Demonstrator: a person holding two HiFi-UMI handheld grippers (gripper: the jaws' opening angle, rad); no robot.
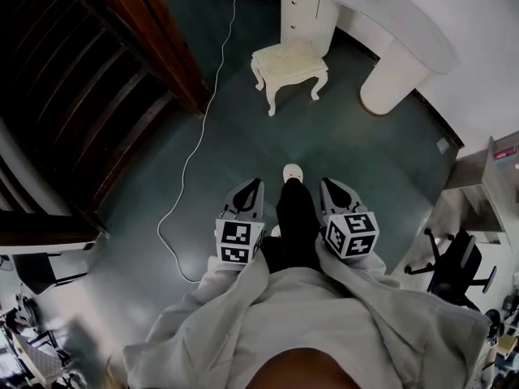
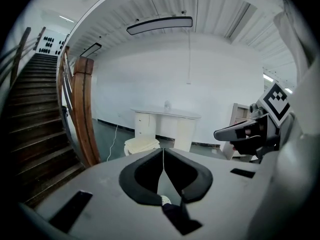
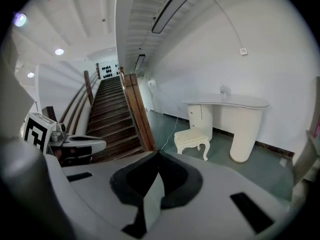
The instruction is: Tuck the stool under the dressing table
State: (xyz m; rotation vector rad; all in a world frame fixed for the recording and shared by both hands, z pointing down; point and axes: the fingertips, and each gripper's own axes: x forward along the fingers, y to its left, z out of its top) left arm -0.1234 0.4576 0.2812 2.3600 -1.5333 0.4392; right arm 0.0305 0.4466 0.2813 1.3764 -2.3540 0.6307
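A cream stool (image 1: 289, 65) with carved legs stands on the dark green floor, out in front of the white dressing table (image 1: 397, 23). It also shows far off in the left gripper view (image 2: 141, 145) and the right gripper view (image 3: 191, 140). The dressing table (image 3: 230, 104) runs along the white wall, with drawers on its left and a rounded leg on its right. My left gripper (image 1: 252, 186) and right gripper (image 1: 332, 185) are held close to my body, well short of the stool. Both are shut with nothing between the jaws.
A dark wooden staircase (image 1: 97, 79) with a thick newel post (image 2: 84, 109) rises on the left. A white cable (image 1: 195, 148) trails across the floor from the wall. An office chair (image 1: 454, 262) and shelving stand at the right. My leg and white shoe (image 1: 292, 173) are between the grippers.
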